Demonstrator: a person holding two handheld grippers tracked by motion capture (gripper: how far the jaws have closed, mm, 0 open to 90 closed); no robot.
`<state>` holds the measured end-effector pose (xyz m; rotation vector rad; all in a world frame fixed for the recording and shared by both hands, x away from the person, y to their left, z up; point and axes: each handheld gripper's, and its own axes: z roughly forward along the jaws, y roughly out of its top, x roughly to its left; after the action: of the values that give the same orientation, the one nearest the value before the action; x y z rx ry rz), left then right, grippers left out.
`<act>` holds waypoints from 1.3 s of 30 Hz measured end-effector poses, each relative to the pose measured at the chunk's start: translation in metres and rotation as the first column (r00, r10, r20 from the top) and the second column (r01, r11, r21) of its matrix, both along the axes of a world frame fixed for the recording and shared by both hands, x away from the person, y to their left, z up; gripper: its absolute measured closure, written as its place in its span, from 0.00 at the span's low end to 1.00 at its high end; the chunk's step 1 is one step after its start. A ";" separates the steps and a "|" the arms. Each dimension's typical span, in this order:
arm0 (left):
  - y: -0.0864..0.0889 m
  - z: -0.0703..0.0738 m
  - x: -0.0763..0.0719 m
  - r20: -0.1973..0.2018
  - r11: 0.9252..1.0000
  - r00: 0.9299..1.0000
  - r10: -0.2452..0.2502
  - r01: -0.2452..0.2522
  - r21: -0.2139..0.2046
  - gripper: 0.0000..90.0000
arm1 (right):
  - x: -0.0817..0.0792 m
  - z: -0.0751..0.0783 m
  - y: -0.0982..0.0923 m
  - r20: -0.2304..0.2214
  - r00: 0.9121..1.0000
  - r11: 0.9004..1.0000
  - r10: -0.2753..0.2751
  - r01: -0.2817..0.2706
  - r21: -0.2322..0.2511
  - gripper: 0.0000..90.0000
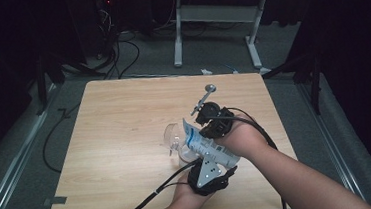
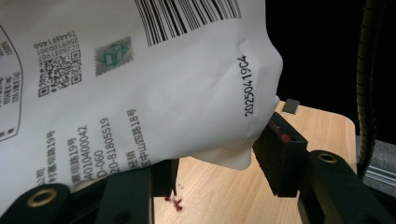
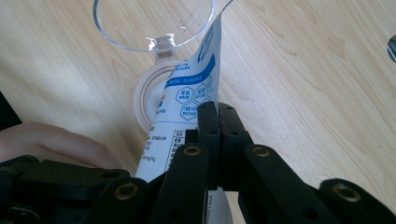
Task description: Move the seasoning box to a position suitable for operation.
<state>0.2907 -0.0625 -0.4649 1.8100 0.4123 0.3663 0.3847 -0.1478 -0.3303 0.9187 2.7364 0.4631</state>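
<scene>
While both grippers pinch it, the pouch [image 1: 204,144] spans between them.

Table [image 1: 126,139]: light wood-grain top, smooth, matt. Packet [image 2: 140,93]: white printed plastic film, slightly creased, soft sheen; cup [image 3: 154,23]: clear glossy plastic. Both gripper bodies are matt black plastic with brass-coloured rivets; spoon [image 1: 204,97]: shiny metal.
</scene>
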 end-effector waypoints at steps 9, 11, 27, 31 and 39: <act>0.000 0.001 0.000 0.002 1.000 1.000 -0.001 0.001 -0.002 0.59 | -0.001 0.001 0.000 -0.001 1.000 1.000 -0.009 0.009 -0.002 1.00; 0.000 0.001 0.000 0.002 1.000 1.000 -0.001 0.001 -0.004 0.60 | 0.000 0.001 0.000 0.003 1.000 1.000 -0.002 0.002 -0.001 1.00; 0.000 0.003 0.000 0.004 1.000 1.000 0.000 0.000 -0.003 0.60 | 0.001 0.000 0.001 0.004 1.000 1.000 0.001 -0.001 -0.003 1.00; 0.000 0.004 0.000 0.005 1.000 1.000 0.000 0.000 -0.005 0.60 | 0.001 0.001 0.001 0.004 1.000 1.000 -0.002 0.002 -0.002 1.00; 0.000 0.004 0.000 0.006 1.000 1.000 0.001 -0.001 -0.006 0.60 | 0.001 0.001 0.001 0.002 1.000 1.000 -0.003 0.003 0.000 1.00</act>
<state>0.2909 -0.0622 -0.4610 1.8027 0.4097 0.3706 0.3859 -0.1471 -0.3296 0.9219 2.7327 0.4630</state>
